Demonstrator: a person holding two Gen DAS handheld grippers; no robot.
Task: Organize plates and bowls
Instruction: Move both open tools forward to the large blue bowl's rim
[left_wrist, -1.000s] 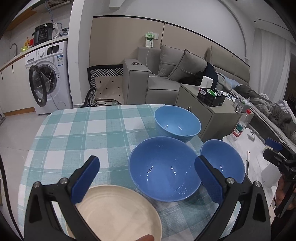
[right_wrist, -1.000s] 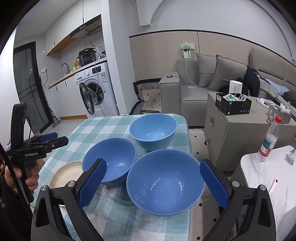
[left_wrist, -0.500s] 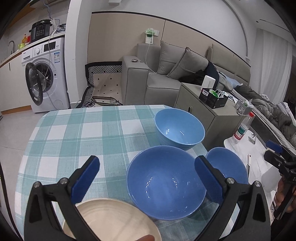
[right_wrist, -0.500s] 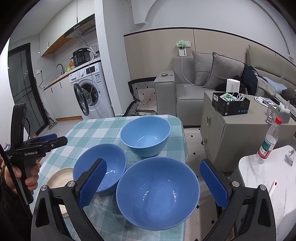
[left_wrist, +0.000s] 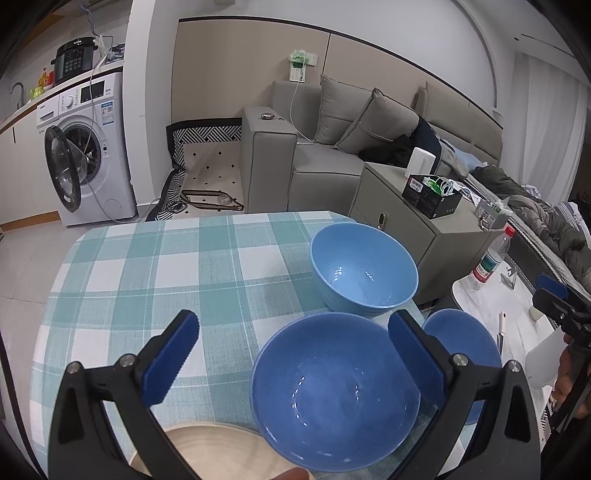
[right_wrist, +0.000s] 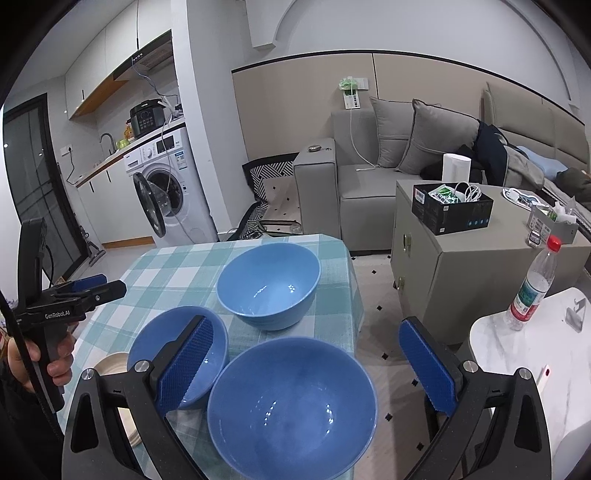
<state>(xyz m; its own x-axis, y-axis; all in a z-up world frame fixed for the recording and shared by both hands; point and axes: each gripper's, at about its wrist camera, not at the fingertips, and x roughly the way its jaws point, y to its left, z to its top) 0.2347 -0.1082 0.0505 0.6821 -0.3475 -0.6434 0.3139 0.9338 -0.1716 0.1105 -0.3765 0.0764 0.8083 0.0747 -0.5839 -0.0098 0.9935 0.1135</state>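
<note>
Three blue bowls stand on the checked tablecloth (left_wrist: 155, 280). In the left wrist view the near bowl (left_wrist: 332, 391) sits under my open left gripper (left_wrist: 291, 354), the far bowl (left_wrist: 364, 273) behind it, the third bowl (left_wrist: 461, 343) at right. A cream plate (left_wrist: 210, 450) lies at the bottom edge. In the right wrist view my open right gripper (right_wrist: 310, 365) hovers over the nearest bowl (right_wrist: 291, 406), with the left bowl (right_wrist: 173, 347), the far bowl (right_wrist: 269, 284) and the plate (right_wrist: 110, 365) around. Both grippers are empty.
The table's right edge runs close beside the bowls. A grey cabinet (right_wrist: 461, 266) with a black box stands to the right. A white side table (right_wrist: 528, 354) holds a water bottle (right_wrist: 532, 288). A sofa (left_wrist: 332, 155) and a washing machine (left_wrist: 85, 155) stand behind.
Both grippers have drawn back and lifted a little, so the bowls and plate sit lower in both views. Nothing was taken hold of.
</note>
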